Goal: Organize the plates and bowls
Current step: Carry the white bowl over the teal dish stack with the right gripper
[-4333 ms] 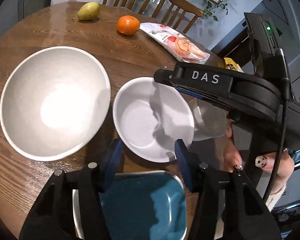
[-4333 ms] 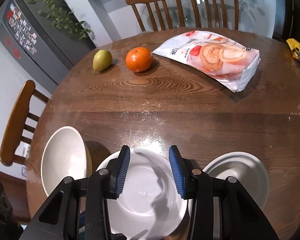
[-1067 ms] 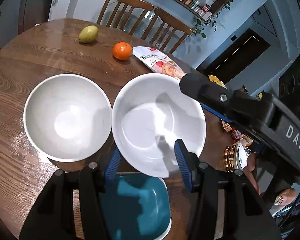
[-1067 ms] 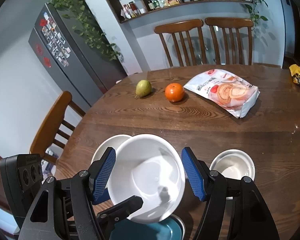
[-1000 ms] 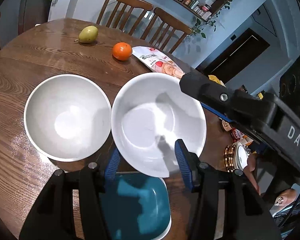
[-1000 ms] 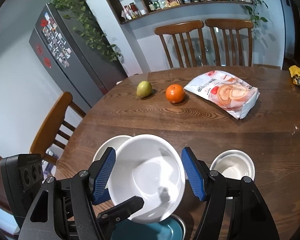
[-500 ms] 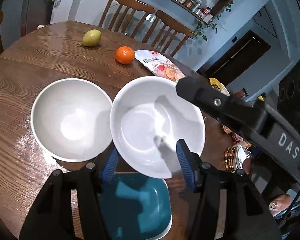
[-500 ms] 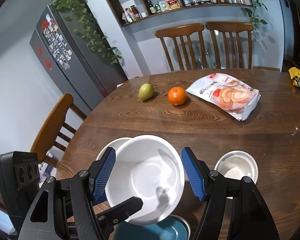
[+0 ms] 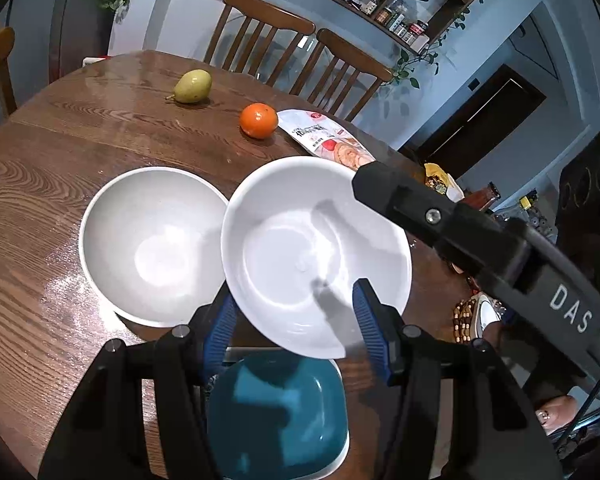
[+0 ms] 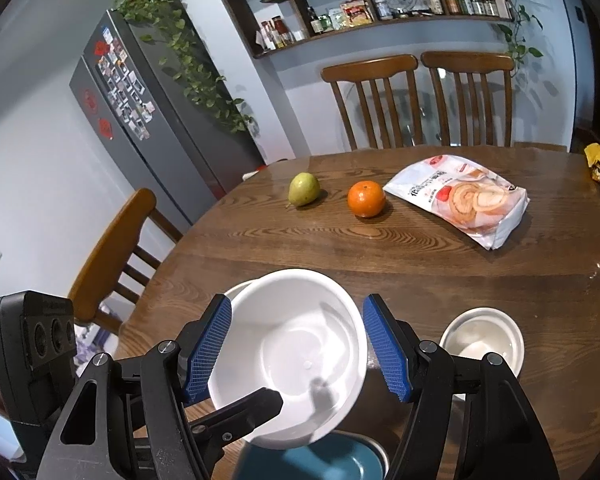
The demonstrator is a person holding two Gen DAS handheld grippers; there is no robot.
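Right wrist view: right gripper (image 10: pixel 296 348) spread wide and clamped across the white bowl (image 10: pixel 292 352), blue pads against the rim on either side. Bowl raised clear of the wooden table (image 10: pixel 420 272) and tipped, above a teal dish (image 10: pixel 332 464). Small metal bowl (image 10: pixel 482 340) just beside the right pad. Black finger (image 10: pixel 244 410) from the other hand's tool crossing the bowl's near rim; contact unclear.

Left wrist view: left gripper (image 9: pixel 292 308) partly open, gripping nothing, with the white bowl's near rim lying between its pads. Finger (image 9: pixel 396 196) of the right gripper along the bowl's far right rim. Large grey bowl (image 9: pixel 152 240) on the table just to the left.
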